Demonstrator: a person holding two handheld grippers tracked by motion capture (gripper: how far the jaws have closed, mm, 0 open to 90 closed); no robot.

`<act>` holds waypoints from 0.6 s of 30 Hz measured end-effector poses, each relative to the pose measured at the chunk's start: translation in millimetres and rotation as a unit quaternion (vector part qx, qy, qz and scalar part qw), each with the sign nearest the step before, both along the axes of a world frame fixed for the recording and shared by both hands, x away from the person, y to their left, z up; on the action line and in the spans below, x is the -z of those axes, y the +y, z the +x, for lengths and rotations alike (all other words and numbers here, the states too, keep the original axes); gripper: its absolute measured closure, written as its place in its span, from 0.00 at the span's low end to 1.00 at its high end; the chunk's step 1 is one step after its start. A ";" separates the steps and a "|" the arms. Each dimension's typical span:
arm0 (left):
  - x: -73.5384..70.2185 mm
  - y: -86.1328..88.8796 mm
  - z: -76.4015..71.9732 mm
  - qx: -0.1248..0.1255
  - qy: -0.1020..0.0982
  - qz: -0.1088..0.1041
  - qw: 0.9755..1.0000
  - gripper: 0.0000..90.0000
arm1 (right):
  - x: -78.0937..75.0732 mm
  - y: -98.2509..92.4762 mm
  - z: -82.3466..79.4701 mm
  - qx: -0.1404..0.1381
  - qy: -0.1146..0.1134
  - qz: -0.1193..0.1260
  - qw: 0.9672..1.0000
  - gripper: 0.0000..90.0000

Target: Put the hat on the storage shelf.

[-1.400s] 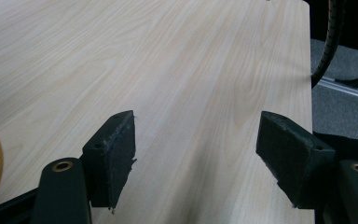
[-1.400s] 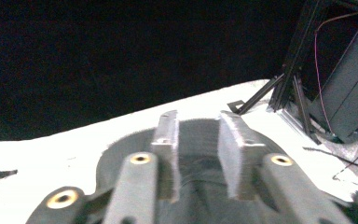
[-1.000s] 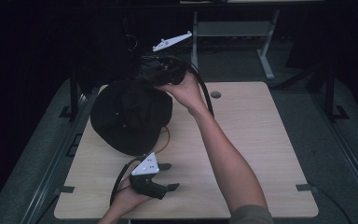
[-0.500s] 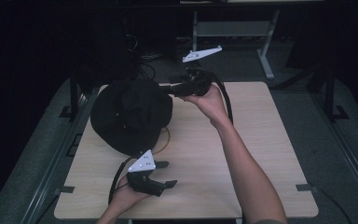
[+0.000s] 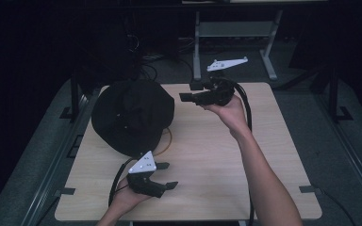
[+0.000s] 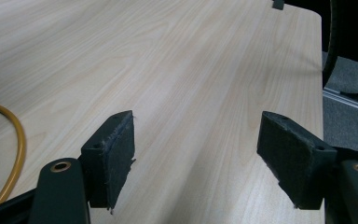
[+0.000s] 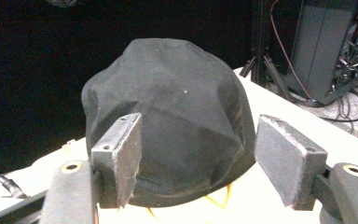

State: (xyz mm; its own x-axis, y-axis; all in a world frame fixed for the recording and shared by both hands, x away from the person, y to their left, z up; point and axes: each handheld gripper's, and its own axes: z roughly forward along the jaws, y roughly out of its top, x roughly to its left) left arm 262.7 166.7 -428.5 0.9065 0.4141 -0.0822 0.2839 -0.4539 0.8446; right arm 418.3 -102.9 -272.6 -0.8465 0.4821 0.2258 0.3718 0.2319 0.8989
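Black cloth hat [image 5: 133, 115]: lies crown up on the far left part of the light wood surface [image 5: 217, 160], a yellow cable [image 5: 168, 139] showing from under its near edge. Left gripper [image 5: 166, 175]: near edge, fingers [image 6: 112, 158] wide apart, empty. Right gripper [image 5: 188, 92]: raised just right of the hat, fingers [image 7: 123, 154] wide apart, empty, pointed at it.

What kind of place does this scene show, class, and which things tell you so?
Probably a lab or recording workspace: a light wooden table in a dark room, tangled cables beside a grey equipment box, and a grey metal stand behind.
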 end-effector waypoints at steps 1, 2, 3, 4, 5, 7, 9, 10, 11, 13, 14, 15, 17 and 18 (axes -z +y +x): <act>-0.1 0.3 0.1 0.000 0.000 -0.001 1.000 0.30 | 0.8 -1.7 -0.6 0.001 0.000 0.001 1.000 0.35; -0.2 0.6 0.4 0.000 0.000 -0.001 1.000 0.30 | 1.4 -3.6 -1.1 0.002 0.002 0.000 1.000 0.35; -0.1 1.1 0.6 -0.001 0.000 0.000 1.000 0.30 | 2.4 -5.8 -1.8 0.005 0.004 0.001 1.000 0.35; -0.3 1.7 0.6 -0.002 0.000 0.001 1.000 0.30 | 4.0 -8.8 -2.5 0.006 0.004 0.002 1.000 0.34; -0.8 2.7 1.1 -0.002 0.001 0.000 1.000 0.30 | 5.2 -10.5 -2.9 0.007 0.005 0.002 1.000 0.34; -2.2 5.1 2.0 -0.005 0.002 -0.009 1.000 0.30 | 8.3 -13.5 -4.5 0.006 0.012 -0.003 1.000 0.32; -3.4 8.4 3.0 -0.009 0.004 -0.014 1.000 0.30 | 12.3 -17.1 -7.3 0.007 0.012 -0.007 1.000 0.32; -3.5 9.0 3.0 -0.011 0.005 -0.016 1.000 0.30 | 15.1 -20.3 -8.7 0.008 0.014 -0.008 1.000 0.31; -4.0 10.5 3.5 -0.012 0.005 -0.014 1.000 0.30 | 16.8 -22.2 -9.6 0.009 0.017 -0.008 1.000 0.31; -4.0 11.4 3.8 -0.014 0.006 -0.016 1.000 0.30 | 21.6 -27.9 -11.4 0.014 0.020 -0.011 1.000 0.30; -4.0 11.7 4.0 -0.015 0.006 -0.016 1.000 0.30 | 23.9 -30.9 -12.3 0.016 0.024 -0.009 1.000 0.30; -4.3 12.3 4.6 -0.013 0.002 -0.013 1.000 0.30 | 26.0 -33.6 -13.5 0.017 0.029 -0.006 0.999 0.30; -4.1 12.3 4.4 -0.015 0.004 -0.014 1.000 0.29 | 29.9 -38.1 -16.5 0.018 0.031 -0.006 0.999 0.30; -4.0 12.3 4.2 -0.015 0.004 -0.013 1.000 0.29 | 31.9 -39.9 -17.8 0.019 0.030 -0.007 0.999 0.30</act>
State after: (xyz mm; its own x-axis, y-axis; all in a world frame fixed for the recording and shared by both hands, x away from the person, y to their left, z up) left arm 266.9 179.0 -424.5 0.8926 0.4393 -0.1012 0.3045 -0.4222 0.8538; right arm 400.6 -142.7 -304.5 -0.8123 0.5176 0.2687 0.4340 0.2286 0.8714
